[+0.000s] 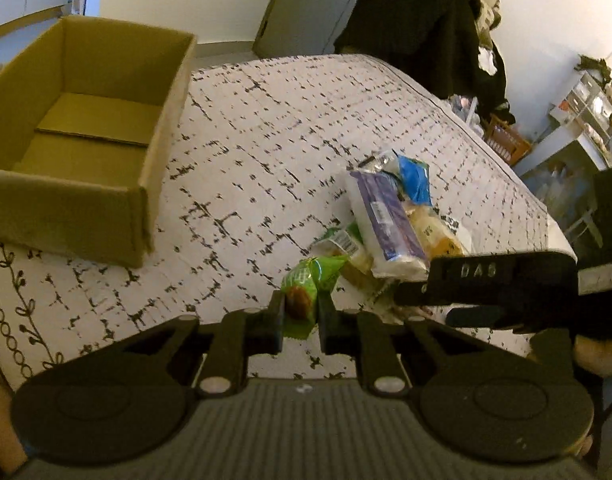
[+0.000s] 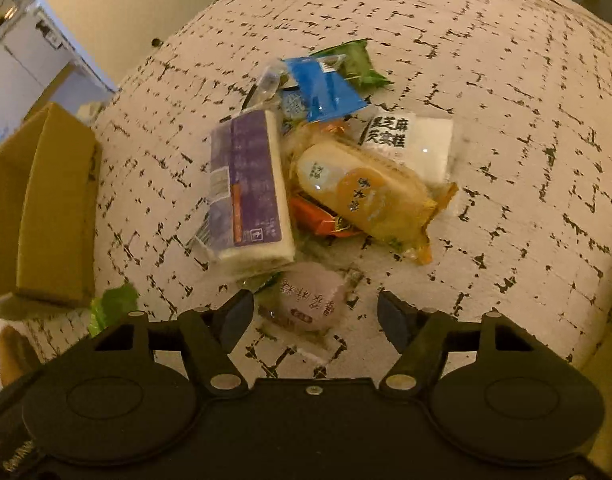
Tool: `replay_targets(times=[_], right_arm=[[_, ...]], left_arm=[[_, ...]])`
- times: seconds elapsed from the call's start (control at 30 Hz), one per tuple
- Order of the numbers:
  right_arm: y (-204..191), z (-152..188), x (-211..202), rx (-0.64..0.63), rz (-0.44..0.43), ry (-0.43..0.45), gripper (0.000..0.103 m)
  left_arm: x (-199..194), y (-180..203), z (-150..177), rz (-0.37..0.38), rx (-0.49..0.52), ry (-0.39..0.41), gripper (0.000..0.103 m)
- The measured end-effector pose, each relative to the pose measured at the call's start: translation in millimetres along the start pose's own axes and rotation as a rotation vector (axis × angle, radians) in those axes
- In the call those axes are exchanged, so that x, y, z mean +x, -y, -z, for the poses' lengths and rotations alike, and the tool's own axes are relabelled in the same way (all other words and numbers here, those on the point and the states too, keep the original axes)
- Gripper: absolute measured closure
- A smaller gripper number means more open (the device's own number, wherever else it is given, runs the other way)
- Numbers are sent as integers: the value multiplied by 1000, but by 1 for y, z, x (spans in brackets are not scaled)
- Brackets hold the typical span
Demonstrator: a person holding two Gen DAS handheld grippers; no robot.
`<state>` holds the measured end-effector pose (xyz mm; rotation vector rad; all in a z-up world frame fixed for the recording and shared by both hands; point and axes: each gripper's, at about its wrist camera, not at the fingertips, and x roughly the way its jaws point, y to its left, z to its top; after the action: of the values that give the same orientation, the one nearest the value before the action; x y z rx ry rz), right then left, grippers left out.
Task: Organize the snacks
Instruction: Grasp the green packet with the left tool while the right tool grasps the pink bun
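My left gripper (image 1: 301,308) is shut on a green snack packet (image 1: 306,296) and holds it above the patterned tablecloth (image 1: 266,128). An open cardboard box (image 1: 78,128) stands at the left; its corner shows in the right wrist view (image 2: 46,208). A pile of snacks lies to the right: a purple-and-white packet (image 1: 385,224), a blue packet (image 1: 415,178), a yellow packet (image 1: 433,232). My right gripper (image 2: 315,316) is open, its fingers either side of a pinkish round snack (image 2: 306,300). Beyond lie the purple packet (image 2: 246,188), yellow packet (image 2: 365,196), orange packet (image 2: 317,216), blue packet (image 2: 321,88), white packet (image 2: 413,140) and green packet (image 2: 353,62).
The right gripper's body (image 1: 501,284) shows in the left wrist view, right of the pile. A dark chair draped with clothes (image 1: 425,20) stands behind the table. Shelves and clutter (image 1: 585,112) sit at the far right, past the table edge.
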<state>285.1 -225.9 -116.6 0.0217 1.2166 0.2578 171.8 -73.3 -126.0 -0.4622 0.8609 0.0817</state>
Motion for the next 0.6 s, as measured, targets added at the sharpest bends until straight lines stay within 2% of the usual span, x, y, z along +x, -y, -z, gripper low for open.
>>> replay_targets(times=[0.03,0.07,0.1,0.2,0.43,0.6], right_arm=[[-2,0,2,-15,15,1,38],[-4,-1,4,-28,28,4,45],[-6,-1,5,-44,41,4,60],[-3,0,-1,-12,39,12,67],[-6,10,-20,54,-4,58,69],[-2,19,-42,116,-28,131,69]], left_arm=[[-2,-3,0,-1,-5,4,88],[-3,-5,0,-5,-9,5,88],[-3,-6,0,-7,-13,4,88],[-5,-9,-1,-11,-27,-8,88],[-35,-5,-8,12,-1,67,88],[-51,-8,-11,7,1,100,88]])
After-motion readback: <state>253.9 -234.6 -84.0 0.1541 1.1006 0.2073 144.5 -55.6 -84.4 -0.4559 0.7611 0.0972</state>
